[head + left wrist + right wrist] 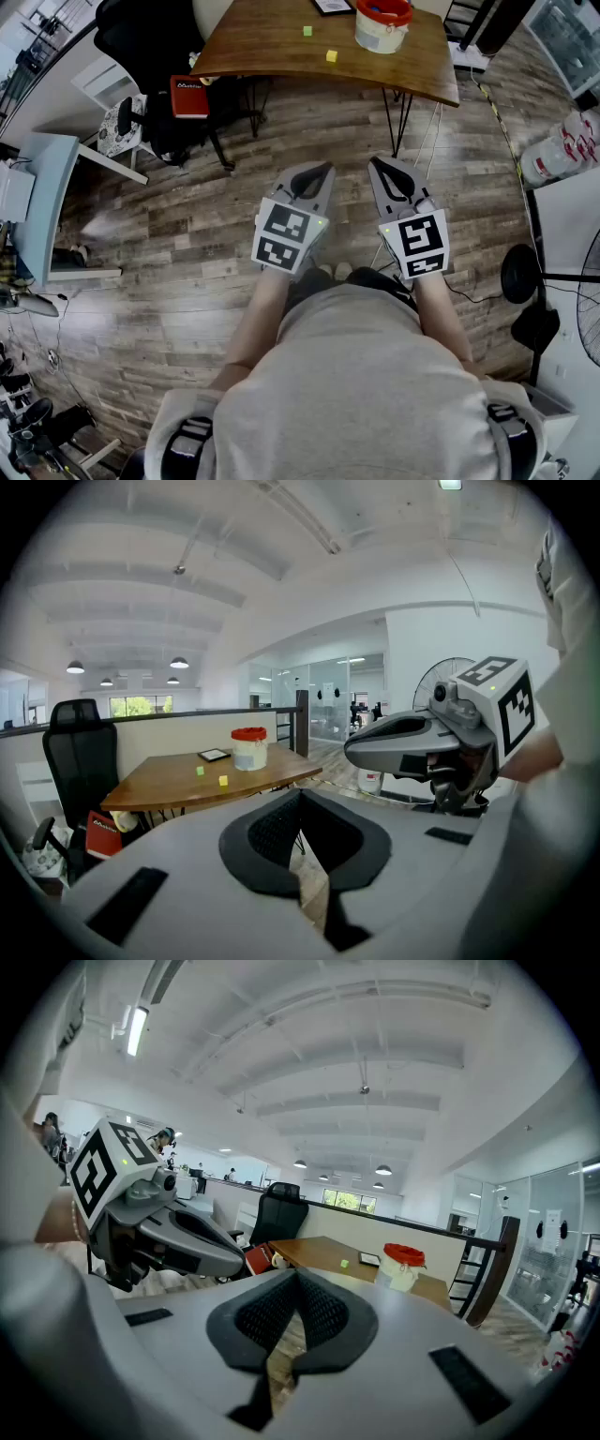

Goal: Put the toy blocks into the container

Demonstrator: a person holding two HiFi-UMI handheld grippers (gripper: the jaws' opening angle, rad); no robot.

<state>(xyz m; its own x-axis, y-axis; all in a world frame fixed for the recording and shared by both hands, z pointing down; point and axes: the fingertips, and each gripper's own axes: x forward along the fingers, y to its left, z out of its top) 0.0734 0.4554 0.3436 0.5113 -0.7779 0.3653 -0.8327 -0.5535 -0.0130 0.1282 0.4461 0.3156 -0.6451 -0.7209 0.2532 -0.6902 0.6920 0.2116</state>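
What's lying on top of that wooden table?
A red-rimmed white container, a green block, a yellow block and a dark flat frame. The container's contents are mostly hidden.
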